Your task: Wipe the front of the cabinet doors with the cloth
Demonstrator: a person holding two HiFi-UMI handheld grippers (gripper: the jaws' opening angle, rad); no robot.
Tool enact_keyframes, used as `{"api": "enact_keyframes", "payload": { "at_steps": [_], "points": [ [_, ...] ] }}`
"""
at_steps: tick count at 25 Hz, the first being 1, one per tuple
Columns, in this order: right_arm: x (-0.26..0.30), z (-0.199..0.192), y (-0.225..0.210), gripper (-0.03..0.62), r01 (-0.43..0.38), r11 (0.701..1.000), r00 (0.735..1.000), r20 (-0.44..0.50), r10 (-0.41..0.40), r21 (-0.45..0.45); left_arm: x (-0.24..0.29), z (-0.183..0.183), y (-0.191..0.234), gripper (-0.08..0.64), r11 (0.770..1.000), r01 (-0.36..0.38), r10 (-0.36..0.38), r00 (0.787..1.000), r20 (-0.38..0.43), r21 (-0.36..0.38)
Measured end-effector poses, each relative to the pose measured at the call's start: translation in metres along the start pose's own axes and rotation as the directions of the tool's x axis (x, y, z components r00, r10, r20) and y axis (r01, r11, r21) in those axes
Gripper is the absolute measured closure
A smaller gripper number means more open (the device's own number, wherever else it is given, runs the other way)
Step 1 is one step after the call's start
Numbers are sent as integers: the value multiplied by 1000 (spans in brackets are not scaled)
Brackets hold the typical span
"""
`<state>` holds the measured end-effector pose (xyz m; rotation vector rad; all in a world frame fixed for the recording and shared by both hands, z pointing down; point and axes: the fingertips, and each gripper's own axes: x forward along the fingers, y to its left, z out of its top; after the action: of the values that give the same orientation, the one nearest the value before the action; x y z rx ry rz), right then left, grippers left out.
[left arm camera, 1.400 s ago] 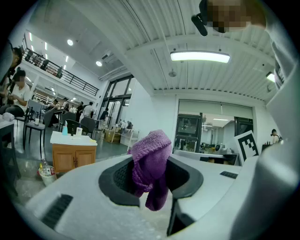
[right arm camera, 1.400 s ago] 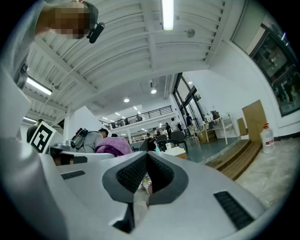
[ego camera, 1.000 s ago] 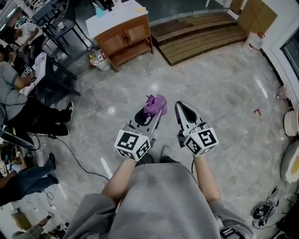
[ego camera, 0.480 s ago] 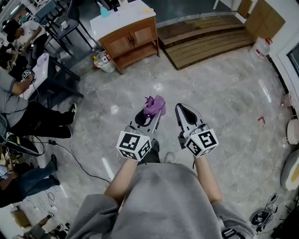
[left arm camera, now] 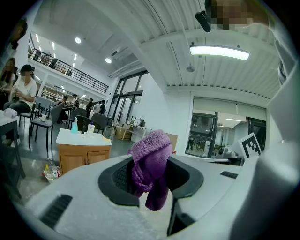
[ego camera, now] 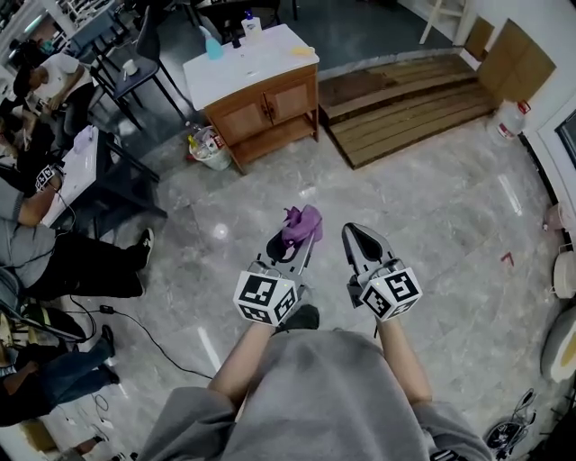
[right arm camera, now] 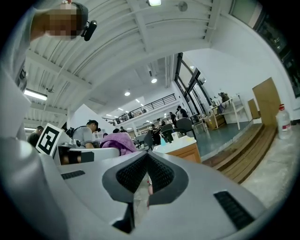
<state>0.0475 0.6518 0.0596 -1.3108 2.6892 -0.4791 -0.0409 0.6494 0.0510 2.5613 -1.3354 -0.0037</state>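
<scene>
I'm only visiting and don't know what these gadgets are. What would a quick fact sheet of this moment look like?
Setting: a large hall with a pale stone floor
Left gripper: shut on a purple cloth
Right gripper: jaws together, nothing in them
Cabinet: wooden, white top, two doors shut, ahead across the floor
On the cabinet: a blue bottle and a white bottle
Wiping: not begun; the cloth is well apart from the doors
</scene>
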Motion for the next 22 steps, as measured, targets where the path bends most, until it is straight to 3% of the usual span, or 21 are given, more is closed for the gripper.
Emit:
{"api": "enact_keyframes", "payload": {
  "at_steps": [12,22],
  "points": [
    [95,1,-17,583,34,999,999,-29,-34,2,32,13,101,423,999,-24,24,1000,-13,-43],
    [149,0,-73,583,40,999,998,-51,-38,28,89,5,144,423,997,-49,46,998,-51,-64]
  ]
}}
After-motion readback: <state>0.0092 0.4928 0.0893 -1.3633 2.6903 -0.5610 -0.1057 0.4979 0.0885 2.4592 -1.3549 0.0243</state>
